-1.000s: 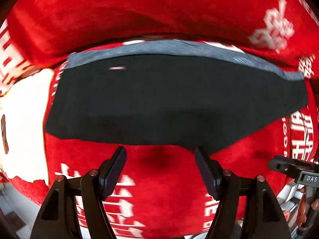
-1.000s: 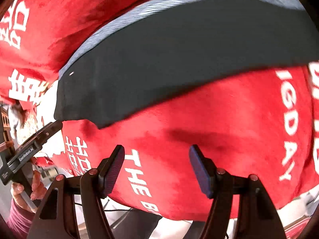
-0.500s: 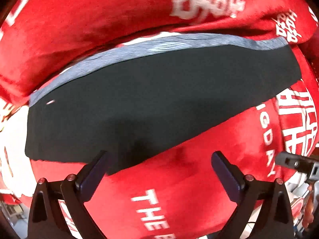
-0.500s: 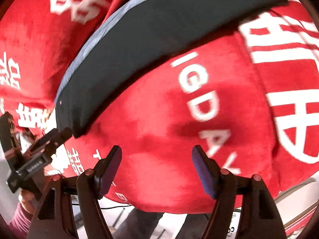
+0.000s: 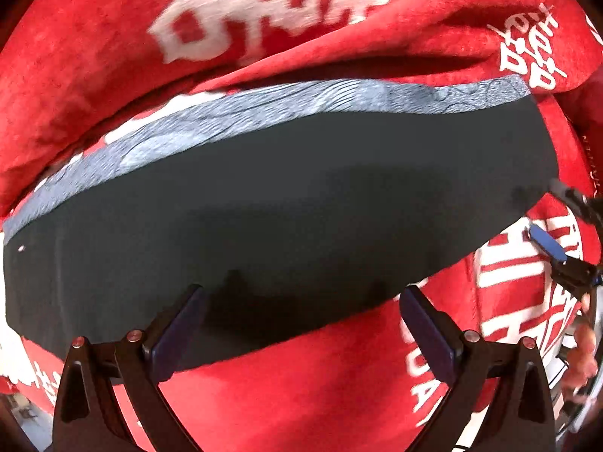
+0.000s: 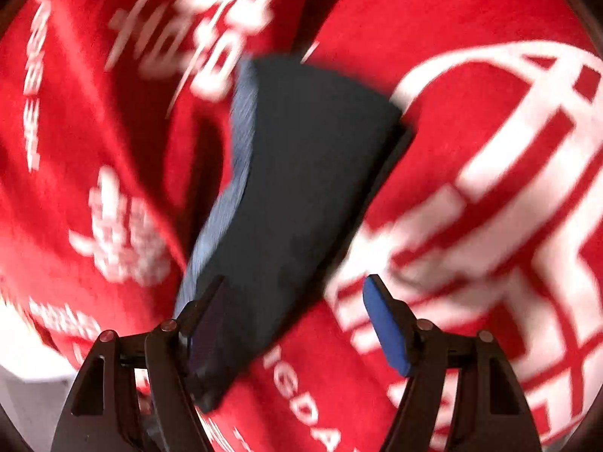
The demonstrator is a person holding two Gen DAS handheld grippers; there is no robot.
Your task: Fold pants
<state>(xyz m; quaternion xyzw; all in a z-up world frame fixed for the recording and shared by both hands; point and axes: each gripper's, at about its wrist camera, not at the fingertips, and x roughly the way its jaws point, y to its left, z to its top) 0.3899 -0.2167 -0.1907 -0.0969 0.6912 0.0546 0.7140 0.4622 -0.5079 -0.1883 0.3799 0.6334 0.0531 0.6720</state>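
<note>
The dark folded pants (image 5: 286, 203) lie flat on a red blanket, with a grey-blue band (image 5: 233, 120) along their far edge. My left gripper (image 5: 301, 324) is open and empty, with its fingertips over the near edge of the pants. My right gripper (image 6: 294, 320) is open and empty at one end of the pants (image 6: 301, 173), which run away from it; its left finger (image 6: 207, 316) is over the cloth. The right gripper also shows at the right edge of the left wrist view (image 5: 561, 226). The right wrist view is blurred by motion.
The red blanket (image 5: 301, 395) with white lettering covers the whole surface and bunches into a high fold (image 5: 264, 19) behind the pants. A pale floor shows at the lower left in the right wrist view (image 6: 26, 395).
My left gripper has moved forward over the near edge of the pants and opened wider. My right gripper has swung round to the end of the pants.
</note>
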